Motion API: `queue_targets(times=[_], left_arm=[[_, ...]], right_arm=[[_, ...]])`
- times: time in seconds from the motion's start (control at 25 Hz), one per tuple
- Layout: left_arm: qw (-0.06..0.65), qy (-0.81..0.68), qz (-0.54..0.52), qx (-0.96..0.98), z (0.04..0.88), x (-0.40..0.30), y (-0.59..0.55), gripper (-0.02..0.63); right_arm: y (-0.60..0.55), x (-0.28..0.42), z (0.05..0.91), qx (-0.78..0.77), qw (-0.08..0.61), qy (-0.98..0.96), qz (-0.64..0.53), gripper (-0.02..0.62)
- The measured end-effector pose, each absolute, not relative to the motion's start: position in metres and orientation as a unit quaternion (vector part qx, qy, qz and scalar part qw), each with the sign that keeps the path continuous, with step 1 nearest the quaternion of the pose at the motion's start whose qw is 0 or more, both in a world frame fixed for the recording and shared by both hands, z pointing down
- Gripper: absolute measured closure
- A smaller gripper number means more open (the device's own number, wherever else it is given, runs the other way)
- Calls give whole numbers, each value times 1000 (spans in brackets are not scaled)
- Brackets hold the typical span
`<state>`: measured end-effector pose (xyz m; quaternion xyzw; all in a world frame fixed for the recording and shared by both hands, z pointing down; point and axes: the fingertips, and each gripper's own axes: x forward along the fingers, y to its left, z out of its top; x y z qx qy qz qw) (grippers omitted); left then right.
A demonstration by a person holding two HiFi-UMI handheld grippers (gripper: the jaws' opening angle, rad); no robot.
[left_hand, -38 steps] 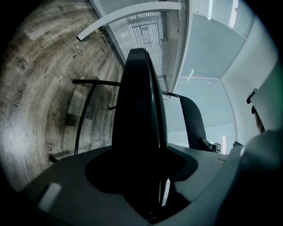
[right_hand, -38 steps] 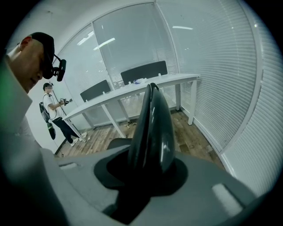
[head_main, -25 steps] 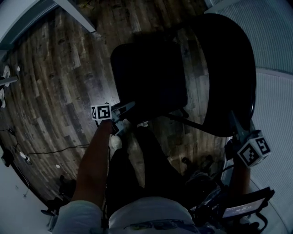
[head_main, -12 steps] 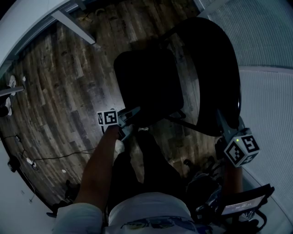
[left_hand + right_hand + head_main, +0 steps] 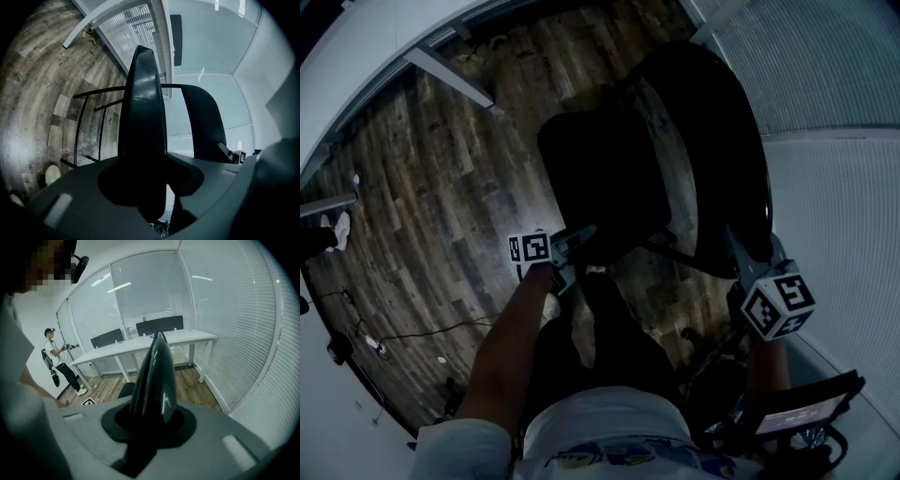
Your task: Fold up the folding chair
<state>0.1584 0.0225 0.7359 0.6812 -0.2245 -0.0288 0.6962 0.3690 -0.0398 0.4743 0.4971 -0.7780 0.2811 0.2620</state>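
Chair: a black folding chair (image 5: 675, 187) stands on the wood floor (image 5: 422, 187), just in front of the person and beside a wall of blinds (image 5: 834, 187).
Facing: in the head view the seat (image 5: 600, 178) lies to the left of the backrest (image 5: 722, 159), so the chair faces the left of that picture.
Long axis: the backrest shows as a long dark oval running from the near right towards the far middle. The seat runs alongside it, the two near each other.
Seat, close up: in the left gripper view the seat (image 5: 143, 122) is seen edge-on as a narrow dark blade, with the thin leg tubes (image 5: 93, 122) to its left and the backrest (image 5: 204, 122) to its right.
Left gripper: the left gripper (image 5: 572, 251) is at the seat's near edge. Its jaws are closing, partly open, with the seat's edge filling the gap between them.
Right gripper: the right gripper (image 5: 741, 258) has the near end of the backrest's rim. Its jaws stand narrow, clamped on the backrest edge (image 5: 154, 376).
Background: a long white table (image 5: 140, 345) and a person (image 5: 58, 359) standing far off.
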Motion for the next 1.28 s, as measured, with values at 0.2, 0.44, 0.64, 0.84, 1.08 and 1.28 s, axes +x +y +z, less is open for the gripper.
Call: queue_targets(times=[0.2, 0.44, 0.64, 0.84, 1.08, 1.28], left_arm=[[693, -212, -36, 688, 715, 176, 18, 468], [691, -217, -28, 689, 702, 191, 18, 474], [692, -231, -13, 684, 694, 196, 13, 474], [691, -246, 4, 680, 690, 206, 13, 476], [691, -259, 22, 675, 687, 218, 10, 476], [692, -268, 36, 670, 682, 223, 8, 476]], right_arm=[[-36, 363, 467, 502, 259, -780, 270, 528], [-30, 358, 461, 506, 264, -778, 263, 528], [-30, 343, 455, 506, 269, -779, 254, 528], [-24, 335, 455, 508, 273, -779, 247, 526], [-22, 331, 454, 511, 276, -777, 242, 526], [-19, 319, 452, 514, 280, -775, 238, 526]])
